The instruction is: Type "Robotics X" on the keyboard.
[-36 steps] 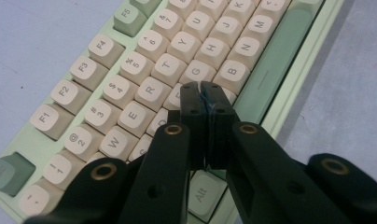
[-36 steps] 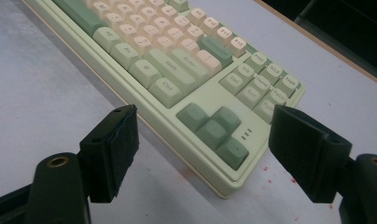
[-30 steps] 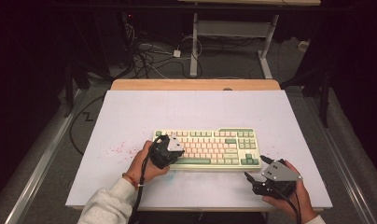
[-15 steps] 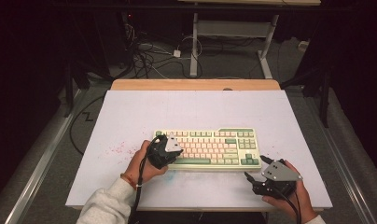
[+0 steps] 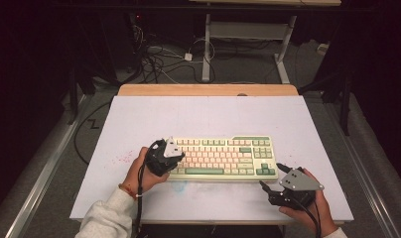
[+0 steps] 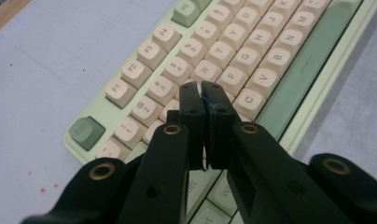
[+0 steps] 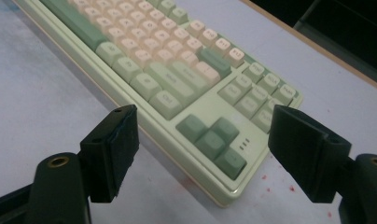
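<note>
Two grippers work at one keyboard (image 5: 222, 157), which lies flat on the white table top (image 5: 208, 116). Its long axis runs across the table from the person's left to right, parallel to the near edge, with the green space bar row toward the person and the function row away.

In the high view the left gripper (image 5: 172, 151) sits over the keyboard's left end, held by the left hand (image 5: 139, 171), and it points toward the right along the rows. In the left gripper view its jaws are clenched together, pad against pad, with nothing between them; their tips hover over the cream letter keys (image 6: 233, 60) near the E and R, and I cannot tell whether they touch a key. From this gripper (image 6: 204, 93) the keyboard stretches up and to the right, with the green corner key (image 6: 86, 132) to the lower left of the tips.

At the keyboard's near right corner is the right gripper (image 5: 269, 176), just off the case, held by the right hand (image 5: 312, 208). In the right gripper view its jaws stand wide apart and released, gripping nothing. Between and just beyond them (image 7: 203, 135) lies the corner with the green arrow keys (image 7: 212, 140), and the keyboard's length runs away to the upper left.
</note>
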Demonstrator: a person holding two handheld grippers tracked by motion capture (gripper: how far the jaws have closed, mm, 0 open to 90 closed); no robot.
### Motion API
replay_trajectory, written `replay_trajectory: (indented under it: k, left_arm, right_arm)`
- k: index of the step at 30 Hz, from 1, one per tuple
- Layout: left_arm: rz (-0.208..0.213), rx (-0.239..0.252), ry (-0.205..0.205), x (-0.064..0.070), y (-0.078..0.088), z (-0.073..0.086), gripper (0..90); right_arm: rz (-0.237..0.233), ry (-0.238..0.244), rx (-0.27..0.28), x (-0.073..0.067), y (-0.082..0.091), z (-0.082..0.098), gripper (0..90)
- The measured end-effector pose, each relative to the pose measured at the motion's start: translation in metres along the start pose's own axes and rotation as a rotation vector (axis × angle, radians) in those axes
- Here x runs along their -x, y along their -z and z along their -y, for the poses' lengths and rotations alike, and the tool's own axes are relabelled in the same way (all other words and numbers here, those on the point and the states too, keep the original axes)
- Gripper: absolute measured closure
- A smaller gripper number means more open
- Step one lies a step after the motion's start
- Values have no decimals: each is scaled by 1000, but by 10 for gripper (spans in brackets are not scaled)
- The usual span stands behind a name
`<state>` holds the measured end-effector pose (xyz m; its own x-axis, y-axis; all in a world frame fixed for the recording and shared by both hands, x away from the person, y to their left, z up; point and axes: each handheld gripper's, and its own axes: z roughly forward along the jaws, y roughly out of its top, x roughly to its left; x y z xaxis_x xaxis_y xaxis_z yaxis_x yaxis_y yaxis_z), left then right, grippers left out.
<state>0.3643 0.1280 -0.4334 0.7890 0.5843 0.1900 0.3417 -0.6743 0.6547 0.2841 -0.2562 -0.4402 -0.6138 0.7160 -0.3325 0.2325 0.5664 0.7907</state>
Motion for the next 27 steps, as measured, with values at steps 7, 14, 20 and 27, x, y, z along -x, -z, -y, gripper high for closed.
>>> replay_trajectory:
  k: [7, 14, 20, 27]
  left_arm:
    - [9, -13, 21, -4, -5, 3, 859]
    - [28, -21, 36, -6, -16, -1, 863]
    - [43, -34, 36, -7, -24, -4, 862]
    - [47, -37, 29, -5, -25, -5, 855]
  right_arm:
    - [-22, -2, 24, -1, -4, -13, 242]
    - [-27, -2, 31, -2, -8, -19, 243]
    - [-31, 8, 17, -5, -10, -17, 244]
    - [-32, 15, 10, -6, -11, -15, 244]
